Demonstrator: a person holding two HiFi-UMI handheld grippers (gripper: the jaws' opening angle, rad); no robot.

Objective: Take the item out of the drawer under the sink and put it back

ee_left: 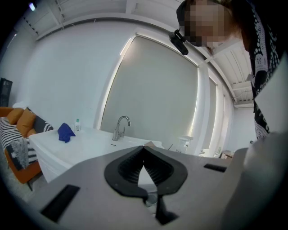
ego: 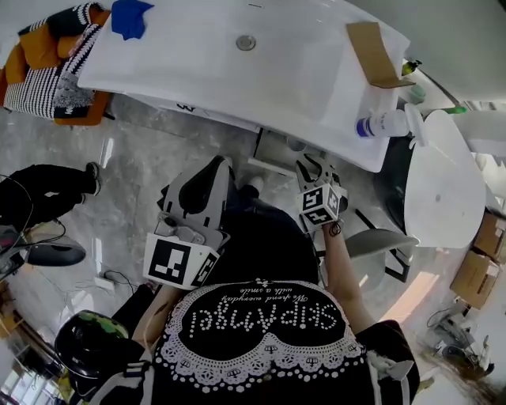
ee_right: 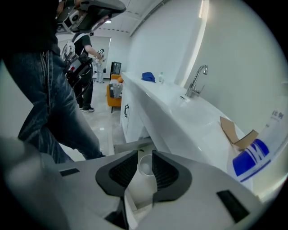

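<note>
R gripper [ee_right: 144, 153] fingers apart round clear cup [ee_right: 145, 168] in open drawer [ego: 269, 154]; L gripper [ee_left: 144, 149] fingers together.

Blue cloth [ego: 129, 17], spray bottle [ego: 383, 125], cardboard [ego: 370, 51]

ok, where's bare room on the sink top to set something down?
Bare: sink top between blue cloth and drain; also between drain and cardboard. Crowded: the cardboard's end, where the spray bottle lies at the edge.
</note>
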